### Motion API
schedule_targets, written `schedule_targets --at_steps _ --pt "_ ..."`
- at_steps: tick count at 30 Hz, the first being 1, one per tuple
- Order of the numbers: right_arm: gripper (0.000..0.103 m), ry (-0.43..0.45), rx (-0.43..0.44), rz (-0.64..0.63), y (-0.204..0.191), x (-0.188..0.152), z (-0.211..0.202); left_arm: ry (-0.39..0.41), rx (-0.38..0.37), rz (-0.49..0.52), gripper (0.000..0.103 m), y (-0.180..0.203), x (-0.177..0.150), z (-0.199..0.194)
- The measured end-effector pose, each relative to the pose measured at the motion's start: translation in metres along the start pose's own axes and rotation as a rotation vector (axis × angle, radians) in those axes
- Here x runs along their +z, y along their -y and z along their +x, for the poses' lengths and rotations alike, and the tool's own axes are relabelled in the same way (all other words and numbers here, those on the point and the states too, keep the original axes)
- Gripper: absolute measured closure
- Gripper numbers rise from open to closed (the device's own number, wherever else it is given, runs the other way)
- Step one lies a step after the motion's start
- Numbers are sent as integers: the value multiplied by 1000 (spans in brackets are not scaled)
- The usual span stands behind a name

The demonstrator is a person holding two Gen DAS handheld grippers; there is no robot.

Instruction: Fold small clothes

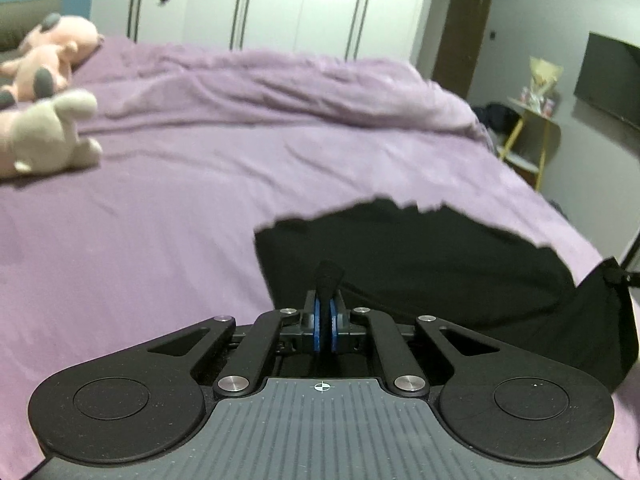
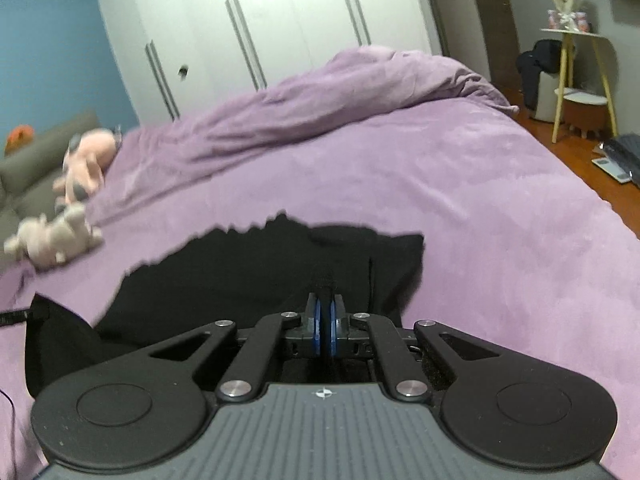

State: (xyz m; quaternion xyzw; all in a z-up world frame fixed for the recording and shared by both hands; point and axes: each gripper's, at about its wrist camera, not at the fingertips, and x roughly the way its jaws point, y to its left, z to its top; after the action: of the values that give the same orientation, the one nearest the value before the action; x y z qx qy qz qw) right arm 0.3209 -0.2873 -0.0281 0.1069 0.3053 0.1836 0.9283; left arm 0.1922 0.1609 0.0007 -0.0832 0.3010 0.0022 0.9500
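Black garment [image 1: 420,264] on purple bed [image 1: 160,220], left hand-held gripper [image 1: 325,312] and right hand-held gripper [image 2: 325,312] each pinching its fabric.

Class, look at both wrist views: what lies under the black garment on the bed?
The black garment lies on the purple bedcover, while both the left gripper and the right gripper pinch its near edge. The bedcover beneath the cloth is hidden.
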Motion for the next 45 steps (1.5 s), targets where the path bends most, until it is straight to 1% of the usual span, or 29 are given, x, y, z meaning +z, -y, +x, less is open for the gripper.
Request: schedule_targets --at_steps 4,9,11,13,18,22,25,27,29,31,33,34,35,36,37,38,40,41,42,43,45 --pt "99 41 -30 8 -2 18 6 32 41 0 96 4 23 5" --pt "99 60 -79 -14 -5 42 32 31 99 46 96 11 45 27" --pt "99 64 -100 -2 -4 53 45 26 124 37 96 9 56 43" --pt "99 70 -124 7 -4 65 61 23 145 7 96 4 67 58" --pt "99 65 -183 27 -3 88 110 20 208 -26 96 -5 94 100" --pt "99 56 -242 22 -3 99 146 17 271 3 96 -3 107 137" --pt "99 43 -272 33 2 100 169 12 320 24 96 0 107 162" --pt "99 38 -283 38 4 98 182 -9 358 14 95 1 101 178" --pt "98 26 -291 29 5 94 191 -41 390 -7 84 -1 93 187" --pt "95 14 -310 18 4 89 194 -61 426 -19 82 -2 82 187" --pt "90 58 -336 22 -1 83 184 -33 434 -19 80 -2 72 175" --pt "87 76 -320 33 -3 79 178 -20 414 -22 77 -1 67 167" --pt "85 85 -281 55 -7 75 172 -7 382 -34 73 2 63 160" --pt "85 73 -205 84 -11 69 169 12 331 -54 71 7 56 151" --pt "85 35 -130 98 -18 62 171 10 274 -59 66 14 52 147" --pt "85 -17 -66 94 -28 53 176 -1 226 -58 65 22 48 147" --pt "85 -117 29 33 -55 35 191 -34 166 -40 65 42 41 154" --pt "85 -145 57 -6 -68 27 198 -50 146 -10 65 53 38 161" --pt "85 -164 69 -50 -81 20 206 -59 152 27 65 65 36 170" --pt "86 -173 64 -83 -89 17 213 -67 163 51 64 72 34 178" --pt "86 -147 33 -126 -97 15 223 -96 187 95 64 84 34 198"
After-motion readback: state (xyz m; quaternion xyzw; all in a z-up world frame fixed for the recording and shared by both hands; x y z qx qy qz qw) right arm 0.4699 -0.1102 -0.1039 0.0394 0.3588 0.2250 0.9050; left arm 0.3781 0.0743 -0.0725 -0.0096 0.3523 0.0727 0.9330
